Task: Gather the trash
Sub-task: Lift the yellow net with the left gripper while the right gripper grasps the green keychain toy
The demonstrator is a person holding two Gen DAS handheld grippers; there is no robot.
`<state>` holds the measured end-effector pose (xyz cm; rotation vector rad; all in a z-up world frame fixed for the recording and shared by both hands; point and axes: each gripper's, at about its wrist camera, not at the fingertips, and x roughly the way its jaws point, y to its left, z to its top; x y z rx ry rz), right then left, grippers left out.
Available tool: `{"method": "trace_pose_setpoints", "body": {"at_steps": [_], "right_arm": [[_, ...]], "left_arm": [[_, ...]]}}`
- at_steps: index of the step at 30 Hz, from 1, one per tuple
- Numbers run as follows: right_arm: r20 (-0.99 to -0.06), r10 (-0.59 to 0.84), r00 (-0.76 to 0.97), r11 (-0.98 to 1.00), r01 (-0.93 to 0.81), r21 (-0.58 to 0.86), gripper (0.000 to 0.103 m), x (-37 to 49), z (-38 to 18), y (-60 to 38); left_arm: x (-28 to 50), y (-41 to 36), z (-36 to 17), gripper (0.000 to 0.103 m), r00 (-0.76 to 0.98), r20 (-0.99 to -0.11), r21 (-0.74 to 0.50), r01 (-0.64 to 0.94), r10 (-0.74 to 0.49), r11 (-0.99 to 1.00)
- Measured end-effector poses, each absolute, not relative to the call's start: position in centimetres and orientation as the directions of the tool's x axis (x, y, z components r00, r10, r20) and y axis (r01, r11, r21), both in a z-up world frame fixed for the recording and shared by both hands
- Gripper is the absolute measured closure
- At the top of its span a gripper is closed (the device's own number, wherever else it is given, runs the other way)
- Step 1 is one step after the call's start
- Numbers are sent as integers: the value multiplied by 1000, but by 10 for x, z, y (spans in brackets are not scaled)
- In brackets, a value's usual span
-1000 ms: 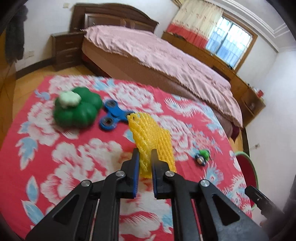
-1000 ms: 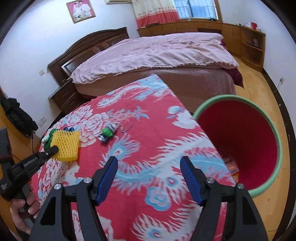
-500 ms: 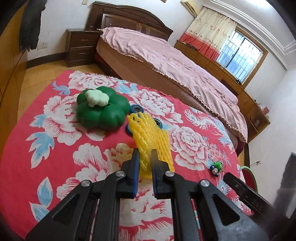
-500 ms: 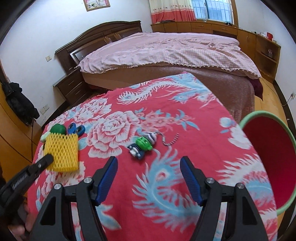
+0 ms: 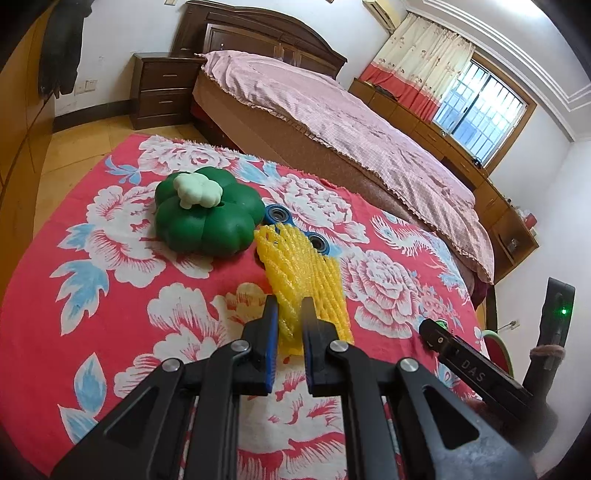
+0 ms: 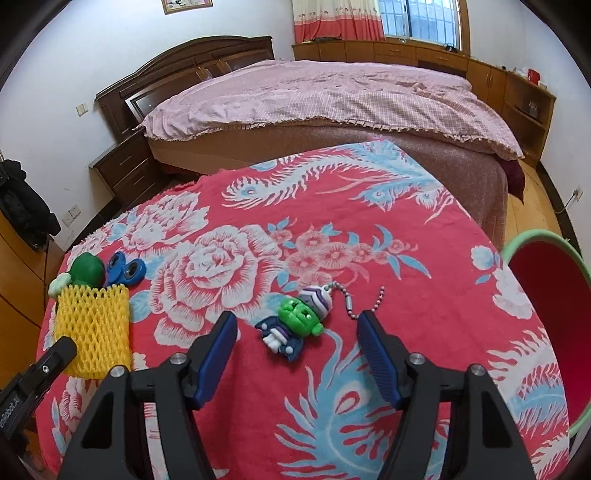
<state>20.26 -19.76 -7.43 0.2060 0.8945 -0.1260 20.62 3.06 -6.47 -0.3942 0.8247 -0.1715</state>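
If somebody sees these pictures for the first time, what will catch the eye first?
Probably the yellow foam net, pinched in the left tongs above the red flowered cloth. Next, the little green-headed figure keychain lying on the cloth between the closing, not yet touching right tongs. A red bin waits at the right edge.

Soft daylight, sharp at the centre, heavily warped at the rim.

Light came from the barred window (image 5: 476, 110) beside the curtains (image 6: 332, 20), and the panes were blown out to pale blue-white. The room was evenly bright; shadows under the green toy (image 5: 205, 218) and the keychain figure (image 6: 295, 325) were faint and short. Both fisheye views bent the walls and the bed (image 6: 332, 96) into curves and ended in black corners. The near parts of the gripper arms were slightly soft, as was the far right edge of the left wrist view.
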Motion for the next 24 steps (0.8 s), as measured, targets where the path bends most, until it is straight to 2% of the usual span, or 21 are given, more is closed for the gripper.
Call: {"method": "trace_pose_setpoints", "body": {"at_steps": [4,5,24], "right_arm": [[-782,-43,622,976,192,99,60,203,-74,-197],[-783,-41,621,977,191,99,62,203,-74,-197],[-758,40,651,969,159,188,63,142,-53,-219]], "left_arm": [[208,29,-66,92,666,-684,-404,-5,-299,915],[208,29,-66,92,666,-684,-404,-4,-298,915],[204,19,-61,92,671,-666,-410,35,-326,911]]}}
